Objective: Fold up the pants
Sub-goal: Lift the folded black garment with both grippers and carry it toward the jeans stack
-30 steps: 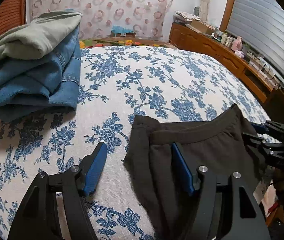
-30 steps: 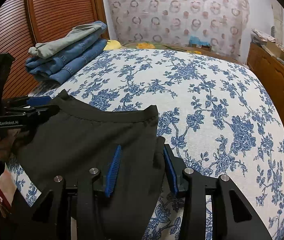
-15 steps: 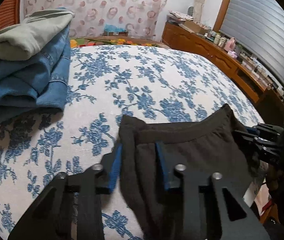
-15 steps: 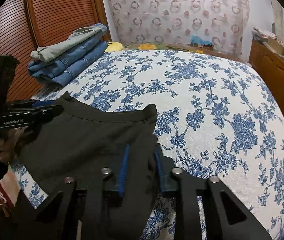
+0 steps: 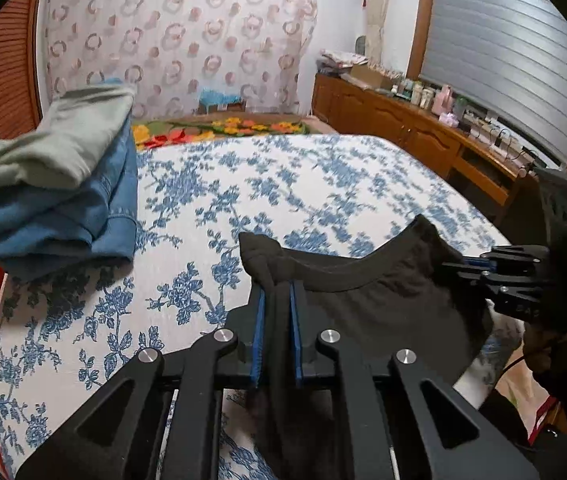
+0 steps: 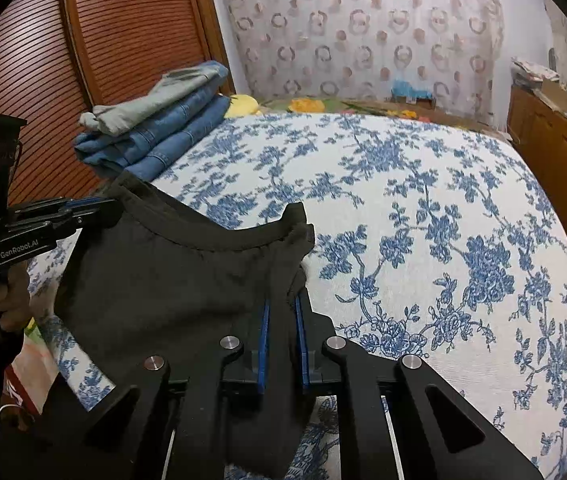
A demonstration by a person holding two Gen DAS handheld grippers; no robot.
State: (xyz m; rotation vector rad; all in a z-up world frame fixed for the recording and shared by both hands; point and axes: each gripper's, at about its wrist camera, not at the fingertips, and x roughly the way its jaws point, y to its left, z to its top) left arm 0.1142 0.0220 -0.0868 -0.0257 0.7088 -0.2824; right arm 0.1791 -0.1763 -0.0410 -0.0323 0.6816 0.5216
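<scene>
The dark pants hang by the waistband over the near edge of the bed. My left gripper is shut on the waistband's left corner. My right gripper is shut on the waistband's right corner; the pants stretch from it to the left. Each gripper shows in the other's view, the right one at the right edge and the left one at the left edge. The waistband sags between them, lifted off the bedspread. The legs are hidden below the bed edge.
The bed has a white and blue flowered spread. A pile of folded jeans with a grey garment on top lies at the bed's far left by the wooden wardrobe. A wooden sideboard with bottles runs along the right wall.
Both grippers have closed from open onto the waistband corners. They have lifted the waistband up off the bed, so it hangs taut between them.
</scene>
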